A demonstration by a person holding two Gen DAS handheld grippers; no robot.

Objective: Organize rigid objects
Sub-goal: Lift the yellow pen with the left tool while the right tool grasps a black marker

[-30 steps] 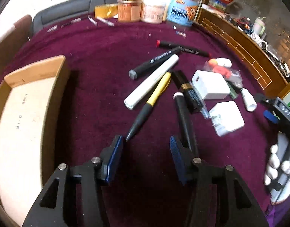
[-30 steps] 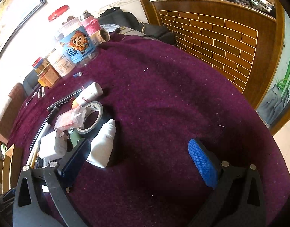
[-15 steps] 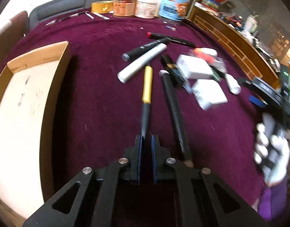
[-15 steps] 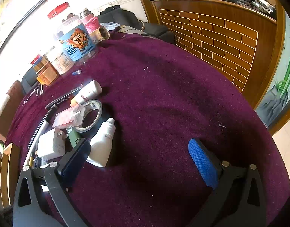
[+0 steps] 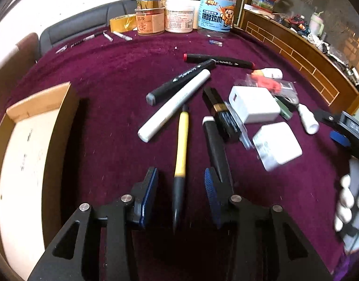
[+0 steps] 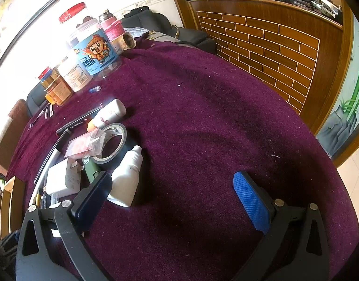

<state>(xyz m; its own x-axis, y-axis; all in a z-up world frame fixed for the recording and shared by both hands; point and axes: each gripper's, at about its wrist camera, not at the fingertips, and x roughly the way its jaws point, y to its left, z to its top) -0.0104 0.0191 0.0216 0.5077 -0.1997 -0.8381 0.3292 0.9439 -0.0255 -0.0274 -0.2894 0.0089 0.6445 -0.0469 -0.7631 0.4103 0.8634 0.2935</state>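
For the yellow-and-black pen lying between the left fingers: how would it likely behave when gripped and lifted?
The yellow-and-black pen looks rigid and slim, so it probably lifts without bending. The left gripper is opening, its pads clear of the dark tip end, so a grip there, far from the pen's middle, may let it droop or pivot. Its round barrel may roll on the purple cloth if nudged.

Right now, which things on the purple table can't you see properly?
- Yellow-and-black pen: left wrist view, blurred, tip lost in shadow between the opening left gripper jaws.
- White square charger: left wrist view, motion-blurred.
- Wooden tray: right wrist view, cut off by the edge.
- Green stick: right wrist view, under a clear packet.
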